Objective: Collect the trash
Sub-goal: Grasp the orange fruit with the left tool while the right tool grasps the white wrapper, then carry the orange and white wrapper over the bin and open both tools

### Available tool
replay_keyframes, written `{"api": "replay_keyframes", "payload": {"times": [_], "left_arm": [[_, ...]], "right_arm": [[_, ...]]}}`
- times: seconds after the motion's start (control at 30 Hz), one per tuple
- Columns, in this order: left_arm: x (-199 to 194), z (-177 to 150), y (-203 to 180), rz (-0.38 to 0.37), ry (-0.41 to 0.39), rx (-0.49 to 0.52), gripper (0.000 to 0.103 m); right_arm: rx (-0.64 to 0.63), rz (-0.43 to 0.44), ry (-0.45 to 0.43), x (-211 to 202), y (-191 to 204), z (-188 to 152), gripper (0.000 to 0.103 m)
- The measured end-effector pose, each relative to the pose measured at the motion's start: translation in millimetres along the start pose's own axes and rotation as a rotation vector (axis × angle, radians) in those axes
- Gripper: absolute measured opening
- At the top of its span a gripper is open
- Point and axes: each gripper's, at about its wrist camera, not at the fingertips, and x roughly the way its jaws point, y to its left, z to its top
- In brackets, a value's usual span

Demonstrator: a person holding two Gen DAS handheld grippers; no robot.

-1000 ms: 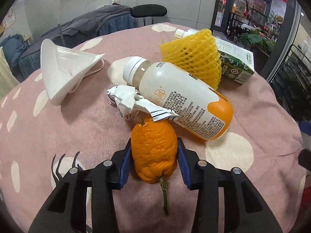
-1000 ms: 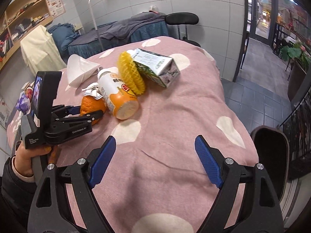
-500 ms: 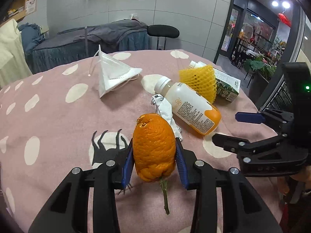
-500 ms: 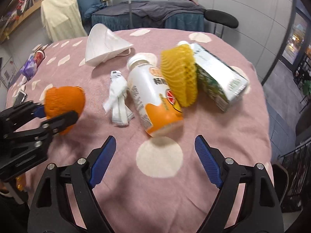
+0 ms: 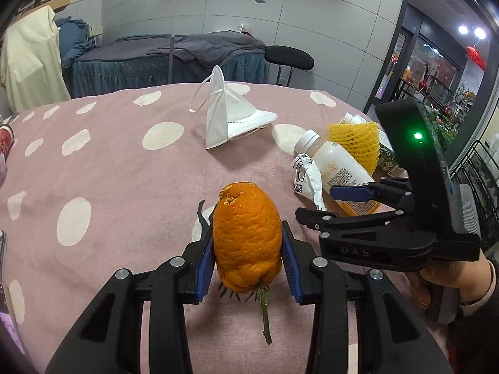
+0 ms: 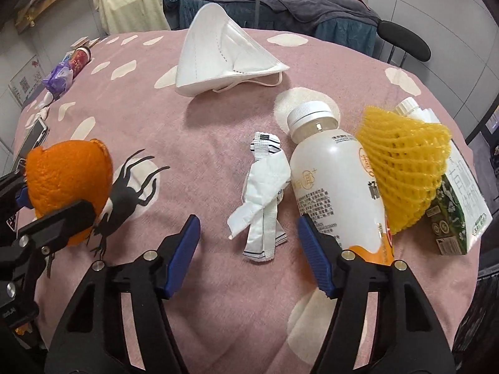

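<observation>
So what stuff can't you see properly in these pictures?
- Green and white drink carton: the yellow foam fruit net covers much of it in the right wrist view, and the right gripper hides most of it in the left wrist view.
- White plastic bottle with orange base: its bottom is behind a right gripper finger.
- Dented orange fruit: its sides are covered by the left gripper pads.
- Any trash bin: none in view.

Pebbly, dimpled orange peel (image 5: 248,237) sits between matt blue ribbed jaws. The bench (image 6: 202,131) wears soft pink cloth. Beside the glossy plastic bottle (image 6: 338,184): crinkled wrapper (image 6: 265,193), yellow foam netting (image 6: 405,168).
</observation>
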Motion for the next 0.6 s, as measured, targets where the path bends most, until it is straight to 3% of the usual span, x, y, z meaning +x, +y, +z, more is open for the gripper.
{"api": "replay_keyframes", "payload": {"times": [0.13,0.2,0.33,0.6], "left_arm": [[1,-1,0,-0.009,0.003,0.002,0.038],[0,-1,-2,-0.013,0.002,0.006,0.038],[0,-1,-7,-0.022,0.001,0.016,0.038],[-1,-5,-25,-0.048,0.006,0.053,0.038]], "right_arm": [[0.039,0.007,0.023,18,-2,8,0.048],[0.046,0.017,0.016,16,-1,10,0.024],[0.033,-0.004,-0.002,6,1,6,0.022],[0.089,0.063,-0.066,-32,2,-21,0.021]]}}
